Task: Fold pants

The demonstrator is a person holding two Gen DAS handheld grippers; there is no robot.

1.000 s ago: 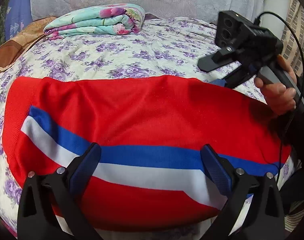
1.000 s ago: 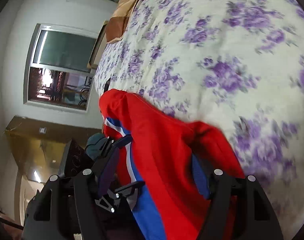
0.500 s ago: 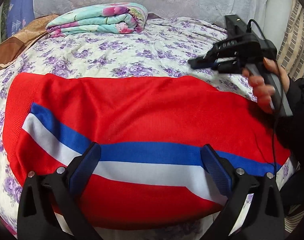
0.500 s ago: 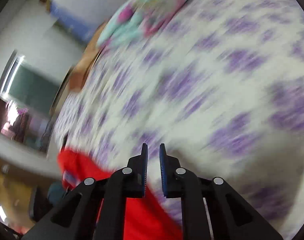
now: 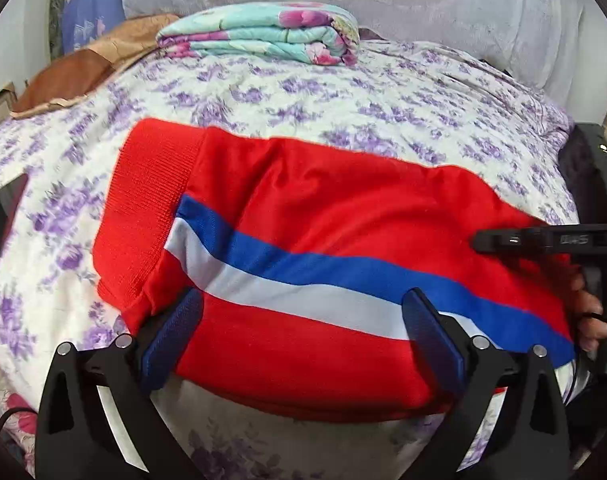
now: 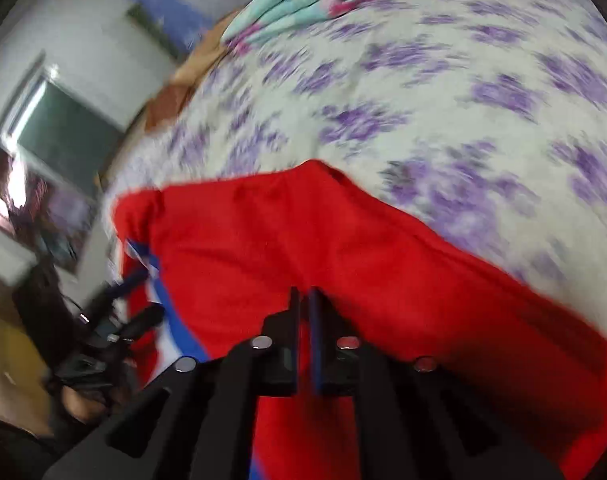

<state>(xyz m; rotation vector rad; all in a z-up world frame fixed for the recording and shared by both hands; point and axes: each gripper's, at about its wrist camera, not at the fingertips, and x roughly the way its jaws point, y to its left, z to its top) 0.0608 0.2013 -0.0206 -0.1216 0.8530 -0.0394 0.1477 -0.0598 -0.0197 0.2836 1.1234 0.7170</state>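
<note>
2 grippers are in view over 1 pair of red pants [image 5: 323, 216], which is laid across the near part of the bed [image 5: 343, 92], folded into a compact band with a blue and white stripe running along its length. The ribbed cuff end is seen at the left, and the near edge overhangs the mattress edge slightly.

The left gripper [image 5: 303, 340] is held with its fingers wide apart just above the near edge of the pants; nothing is gripped. The right gripper [image 6: 303, 308] is seen with its fingers brought together, almost touching, over the red fabric; no cloth is visibly caught between them. The right wrist view is blurred by motion.

Judged risks:
- If the fabric is pressed or dragged by the closed right gripper, the top layer may be shifted and the fold edges misaligned
- If only 1 layer is pinched at the near edge, the stack may be separated when lifted
- The overhanging edge may be pulled off the bed by a careless sweep

A folded blanket [image 5: 263, 36] lies well apart at the far end and is not at risk
</note>
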